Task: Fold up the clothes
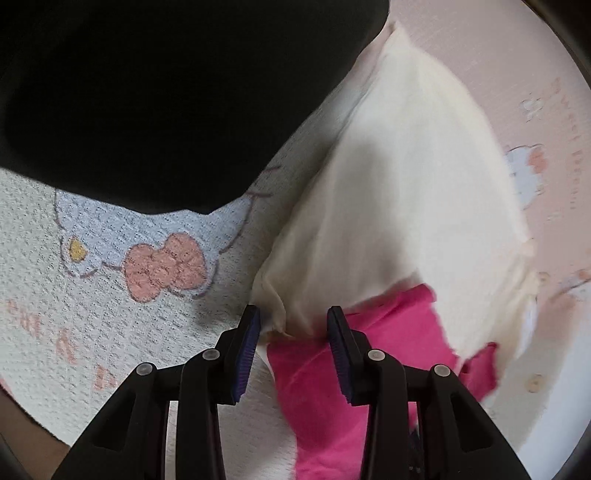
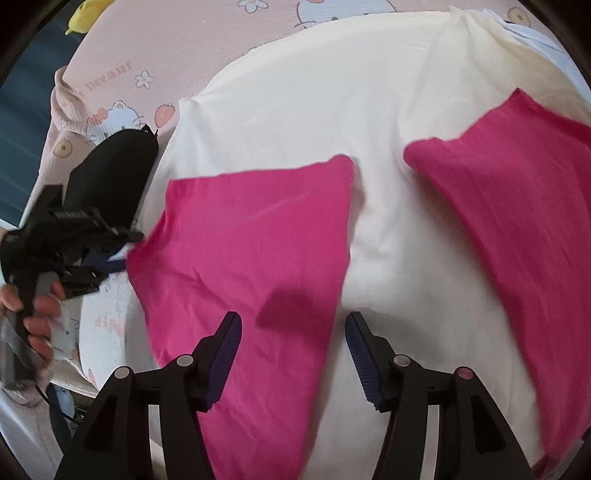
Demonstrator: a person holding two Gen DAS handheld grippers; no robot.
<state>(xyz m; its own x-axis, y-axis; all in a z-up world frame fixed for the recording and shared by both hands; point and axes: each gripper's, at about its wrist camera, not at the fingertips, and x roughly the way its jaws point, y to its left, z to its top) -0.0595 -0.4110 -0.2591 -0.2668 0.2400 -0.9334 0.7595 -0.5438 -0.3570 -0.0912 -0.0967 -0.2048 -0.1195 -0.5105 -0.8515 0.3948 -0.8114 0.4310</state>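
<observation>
Left wrist view
- left gripper (image 1: 293, 321): fingers apart, nothing between the pads; tips hover over the near corner of the garment.
- cream garment (image 1: 399, 192): lies on the patterned bedsheet (image 1: 110, 295), running away toward upper right; its near hem is bunched just between the finger tips.
- pink sleeve (image 1: 332, 387): folded over the cream cloth, under and beside the right-hand finger.
- dark shape (image 1: 166, 92): fills the upper left, featureless; cannot tell what it is.
- bedsheet print: cartoon cat face with a pink bow, partly under the dark shape.

Right wrist view
- right gripper (image 2: 293, 325): released, jaws wide, empty; it hangs above the gap between the two pink sleeves.
- cream garment (image 2: 314, 92): spread flat over most of the bed, body upward in frame.
- pink sleeve (image 2: 251, 240): left one, folded inward on the cream body.
- second pink sleeve (image 2: 517, 221): right one, likewise on the cream cloth, apart from the first.
- left gripper (image 2: 110, 264): at the garment's left edge, held by a hand (image 2: 33, 306); tips blurred.
- yellow plush toy (image 2: 86, 14): top left, well apart.
</observation>
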